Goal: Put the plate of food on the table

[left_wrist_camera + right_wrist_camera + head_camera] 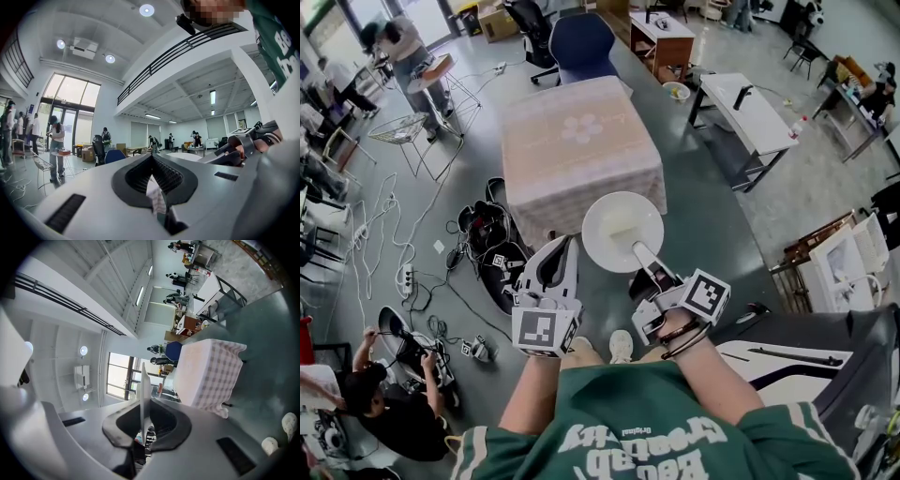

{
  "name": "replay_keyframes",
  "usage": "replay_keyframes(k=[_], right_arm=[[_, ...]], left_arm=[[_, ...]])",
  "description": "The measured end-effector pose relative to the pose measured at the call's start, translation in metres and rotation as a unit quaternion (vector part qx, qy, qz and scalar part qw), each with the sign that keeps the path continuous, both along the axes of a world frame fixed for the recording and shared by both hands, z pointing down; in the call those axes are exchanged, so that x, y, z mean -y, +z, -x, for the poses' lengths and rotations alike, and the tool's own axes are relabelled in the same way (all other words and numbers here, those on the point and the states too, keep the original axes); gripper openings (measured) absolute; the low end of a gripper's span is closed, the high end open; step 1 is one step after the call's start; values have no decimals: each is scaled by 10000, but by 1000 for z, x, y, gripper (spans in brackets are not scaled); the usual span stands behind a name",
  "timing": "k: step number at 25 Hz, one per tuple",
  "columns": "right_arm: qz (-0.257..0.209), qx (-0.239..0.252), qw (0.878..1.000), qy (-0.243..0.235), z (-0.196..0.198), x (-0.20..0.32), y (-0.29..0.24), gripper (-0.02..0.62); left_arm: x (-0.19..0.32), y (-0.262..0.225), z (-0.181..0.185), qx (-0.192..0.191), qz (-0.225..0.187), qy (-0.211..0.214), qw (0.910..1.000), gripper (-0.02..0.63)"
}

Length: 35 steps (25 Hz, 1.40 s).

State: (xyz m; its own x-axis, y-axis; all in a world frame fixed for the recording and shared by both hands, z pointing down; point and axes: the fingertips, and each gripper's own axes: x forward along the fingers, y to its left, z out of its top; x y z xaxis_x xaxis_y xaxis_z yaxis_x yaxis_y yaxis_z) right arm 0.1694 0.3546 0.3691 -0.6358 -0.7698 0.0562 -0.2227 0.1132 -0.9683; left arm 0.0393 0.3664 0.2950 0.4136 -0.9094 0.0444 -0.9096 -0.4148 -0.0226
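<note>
Green shirt (656,431): the person's torso, low in the head view, with both forearms reaching forward.
Left gripper (566,246): held low, just beside the plate and apart from it. Its jaws are drawn together to a narrow slot, and the head view shows nothing gripped. A pale sliver shows in the slot in the left gripper view; whether it is held or only background cannot be told.
Right gripper (639,251): jaws clamped on the near rim of the plate. In the right gripper view the plate (142,390) stands edge-on between the pads.
Plate (622,225): white, round and shallow, carried roughly level in the air above the grey floor (703,216). It is at the near edge of the table but not resting on it.
Food: only a faint pale patch near the plate's middle; its kind cannot be made out.
Table (572,169): square, draped in a pale checked cloth with a flower motif at the centre. It stands ahead of the person, and the cloth hangs down its sides.
Done, as judged: the plate is in a grip and brought close to the table.
Left, as judged: move it forward over the top, lower it onto the cloth, then open the right jaws.
Handling, as judged: with a single hold on one rim, the far side is likely to dip if the wrist tilts.
</note>
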Motion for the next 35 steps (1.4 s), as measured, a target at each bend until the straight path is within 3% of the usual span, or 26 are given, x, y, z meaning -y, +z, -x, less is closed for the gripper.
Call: replay_keyframes(k=[21,35], right_arm=[[-41,181,9998,-45,-4,29,11,31],[-15,139,9999,-34,28,118,21,31]], left_arm=[[31,-1,-3,131,-223,-70,9996,9],[115,9,45,68,-213,-242,9995,9]])
